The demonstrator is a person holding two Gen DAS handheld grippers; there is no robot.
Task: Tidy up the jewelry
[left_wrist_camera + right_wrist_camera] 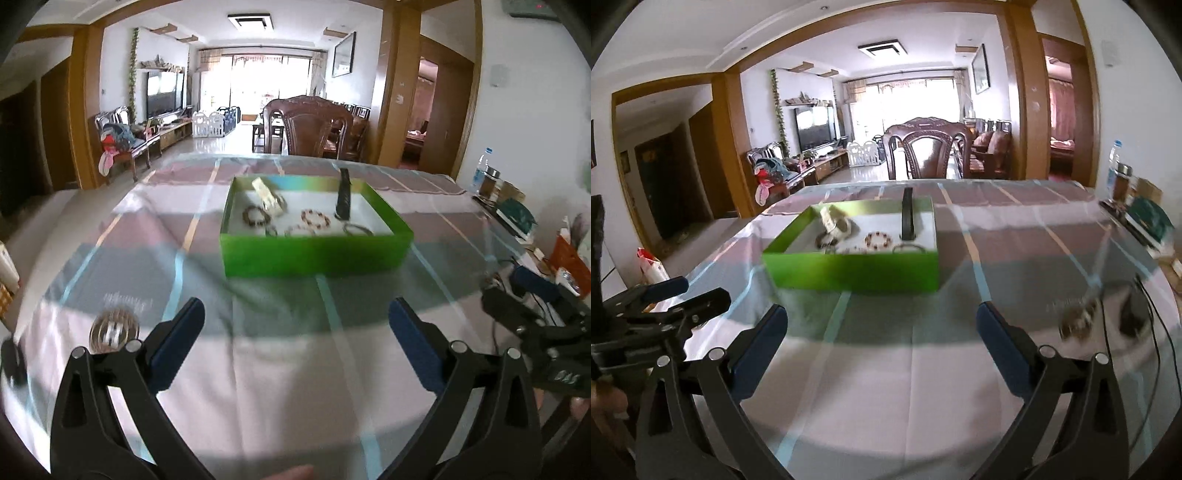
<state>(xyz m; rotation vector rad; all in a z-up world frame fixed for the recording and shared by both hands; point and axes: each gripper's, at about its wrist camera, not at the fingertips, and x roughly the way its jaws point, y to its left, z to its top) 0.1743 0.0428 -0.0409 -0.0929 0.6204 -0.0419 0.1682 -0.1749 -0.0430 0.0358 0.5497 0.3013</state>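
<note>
A green box [314,254] [849,271] stands on the checked tablecloth ahead of both grippers. Inside it lie several bead bracelets [315,218] [878,240], a white watch [269,199] [834,221] and a black strap [343,194] [907,214] leaning on the far wall. A silvery bangle [113,329] lies on the cloth left of my left gripper; a blurred one [1078,319] lies right of my right gripper. My left gripper [297,314] is open and empty. My right gripper [882,317] is open and empty.
A wooden chair [314,129] stands behind the table's far edge. Bottles and jars [487,177], a dark green box [1152,218] and cables [1145,295] crowd the right side of the table. The other gripper shows at each view's side [535,325] [665,314].
</note>
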